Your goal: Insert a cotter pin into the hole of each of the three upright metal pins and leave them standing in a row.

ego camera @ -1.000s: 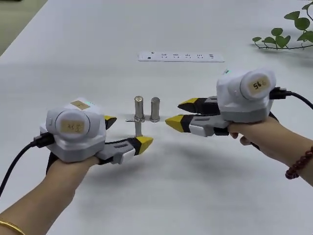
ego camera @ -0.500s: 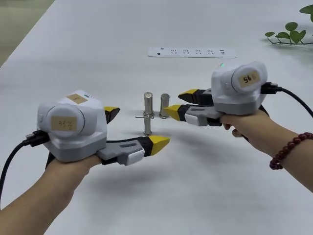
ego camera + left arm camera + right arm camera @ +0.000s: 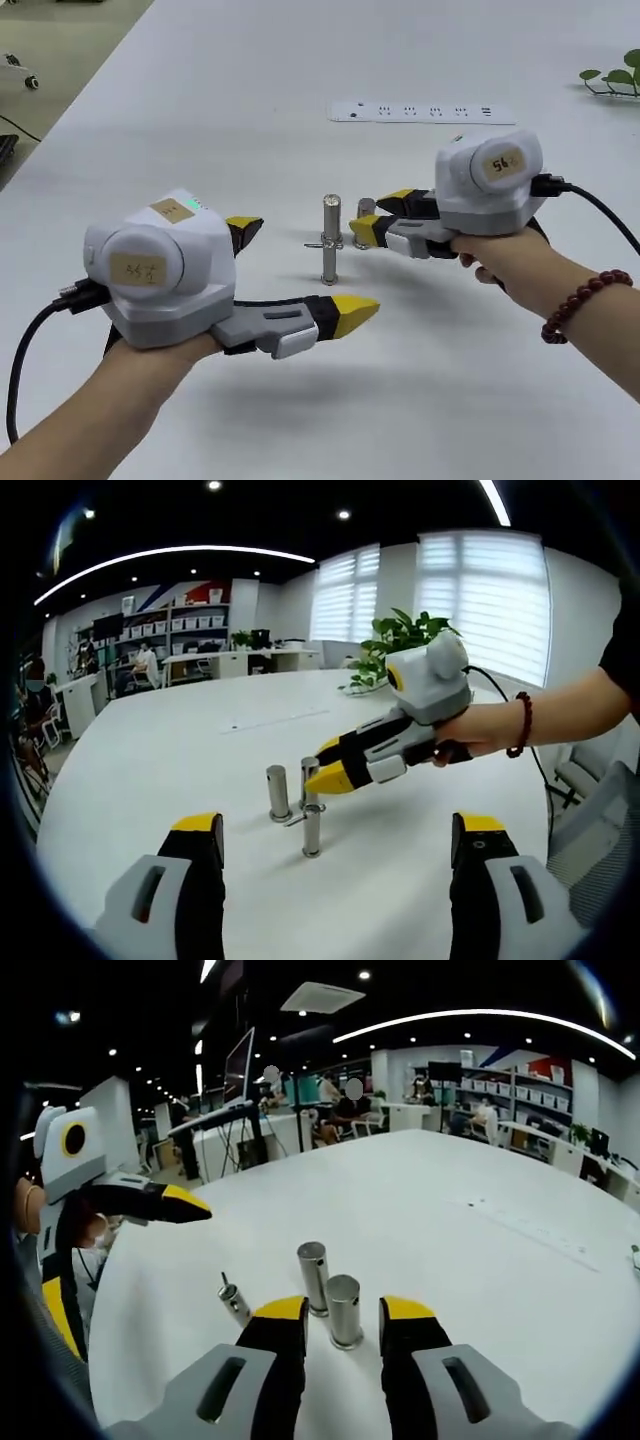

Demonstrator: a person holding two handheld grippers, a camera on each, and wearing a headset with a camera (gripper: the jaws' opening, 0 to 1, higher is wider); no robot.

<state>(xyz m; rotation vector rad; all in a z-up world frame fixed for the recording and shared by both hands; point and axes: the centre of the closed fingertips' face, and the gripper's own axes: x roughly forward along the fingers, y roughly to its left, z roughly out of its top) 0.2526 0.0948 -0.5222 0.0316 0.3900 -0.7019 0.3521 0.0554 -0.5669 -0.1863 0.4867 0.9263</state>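
Metal pins (image 3: 277, 792) upright, clustered midway across the worktop (image 3: 200, 120), well off its edges; cotter pin (image 3: 322, 243) through the nearest. Right gripper (image 3: 344, 1308) part-open, jaws flanking one bare pin without touching, probably to steady or shift it. Left gripper (image 3: 335, 825) wide open, empty, held back.

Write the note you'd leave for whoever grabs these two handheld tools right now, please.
Left gripper: open wide, holding nothing, short of the pins.
Right gripper: open, fingers either side of the rear right pin, not yet closed on it.
That pin, the rear left pin and the front pin stand upright on the white table, clustered rather than in one row.
Done: one cotter pin appears to cross the front pin.
Left: the two rear pins show no cotter pin. Pin them, then line all three up.
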